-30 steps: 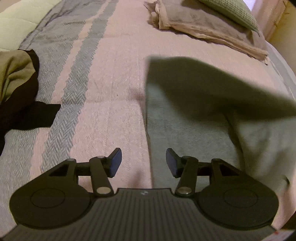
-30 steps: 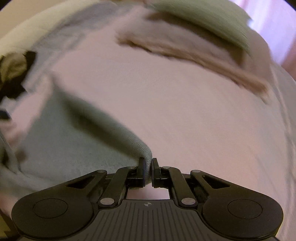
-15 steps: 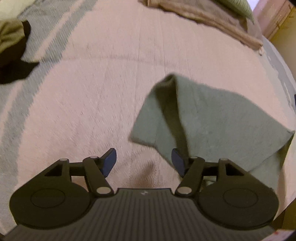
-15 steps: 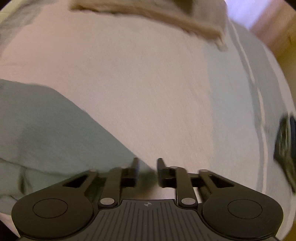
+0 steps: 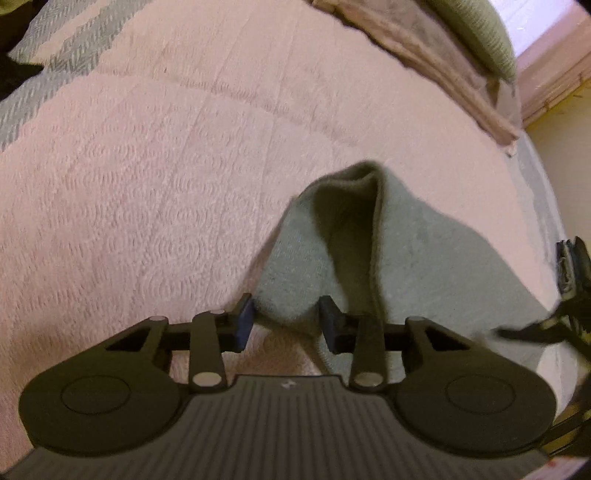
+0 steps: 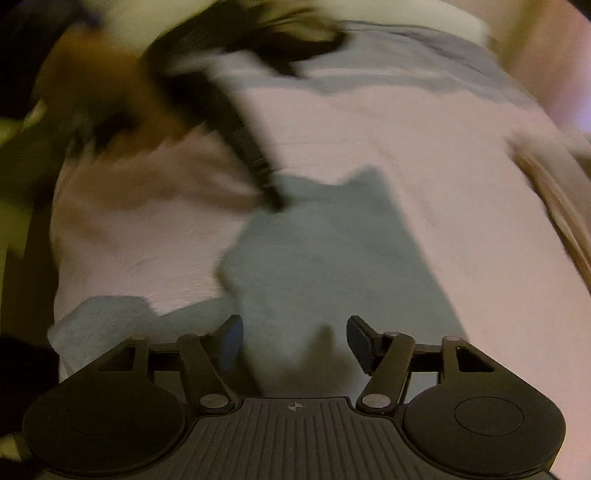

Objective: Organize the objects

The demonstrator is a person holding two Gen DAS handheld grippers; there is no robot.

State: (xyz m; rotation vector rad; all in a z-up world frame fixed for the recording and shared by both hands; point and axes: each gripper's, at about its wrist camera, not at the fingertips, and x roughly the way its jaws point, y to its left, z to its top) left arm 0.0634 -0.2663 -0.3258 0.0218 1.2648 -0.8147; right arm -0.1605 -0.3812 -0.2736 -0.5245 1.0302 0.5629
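Over the pink bedspread (image 5: 155, 177), both tongs apart: left tongs (image 5: 286, 323) astride the green cloth (image 5: 424, 258) corner (unclamped), right tongs (image 6: 295, 341) above it.

We note broad bare pink textured bedspread (image 5: 155, 177) to the left of the rumpled grey-green terry towel (image 5: 424, 251), open for passage. Far edge is blocked by a folded beige blanket (image 5: 436, 55) under a green pillow (image 5: 476, 33). In the right wrist view, a blurred black gripper (image 6: 255, 155) crosses the towel's far-left corner.
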